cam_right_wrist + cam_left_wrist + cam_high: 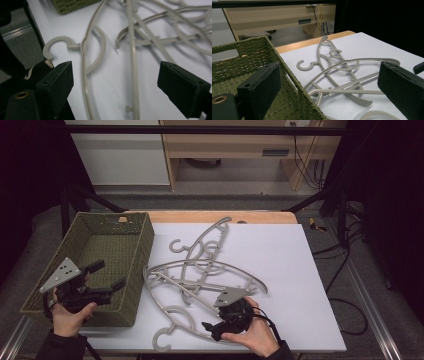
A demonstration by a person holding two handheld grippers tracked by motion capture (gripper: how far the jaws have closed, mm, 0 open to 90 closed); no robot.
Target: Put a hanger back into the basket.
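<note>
1. Grey hangers (200, 280) lie tangled on the white table (300, 270), just right of the green woven basket (125, 235).
2. Nearest hanger (83, 75) runs lengthwise away between the right gripper's (212, 329) spread, empty jaws.
3. Left gripper (107, 276) hovers over the basket, jaws apart, empty; the right is nearer.

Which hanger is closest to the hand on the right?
The grey plastic hanger whose hook curls at the table's near edge. The right gripper hovers right over it; the other grey hangers lie farther back, toward the green woven basket.
</note>
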